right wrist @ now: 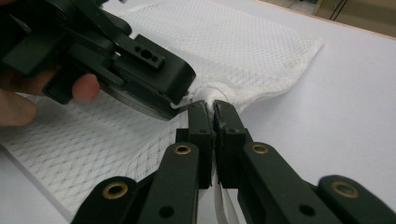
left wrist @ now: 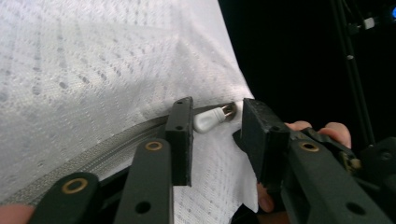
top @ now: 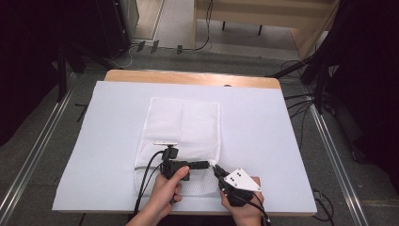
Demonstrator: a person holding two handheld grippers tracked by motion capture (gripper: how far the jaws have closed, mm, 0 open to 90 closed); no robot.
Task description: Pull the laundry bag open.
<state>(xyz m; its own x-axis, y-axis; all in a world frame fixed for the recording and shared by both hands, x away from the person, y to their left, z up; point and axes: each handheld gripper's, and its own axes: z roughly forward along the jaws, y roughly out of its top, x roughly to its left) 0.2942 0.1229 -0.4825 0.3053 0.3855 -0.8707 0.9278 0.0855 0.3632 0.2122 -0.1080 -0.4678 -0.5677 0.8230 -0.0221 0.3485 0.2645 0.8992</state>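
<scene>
A white mesh laundry bag [top: 181, 127] lies flat on the table, its zipper [left wrist: 93, 149] running along the near end. My left gripper [top: 206, 164] points right over that end, and in the left gripper view [left wrist: 217, 112] it is open, with the white zipper pull [left wrist: 208, 120] between its jaws. My right gripper [top: 216, 168] meets it from the near right. Its jaws [right wrist: 214, 106] are shut on a pinch of the bag's fabric [right wrist: 210, 91] right beside the left gripper [right wrist: 140, 70].
A white sheet [top: 282, 155] covers the table, and a strip of wooden edge [top: 188, 76] shows at the far side. Black stands and cables [top: 320, 80] sit on the floor to the right, metal rails [top: 37, 141] to the left.
</scene>
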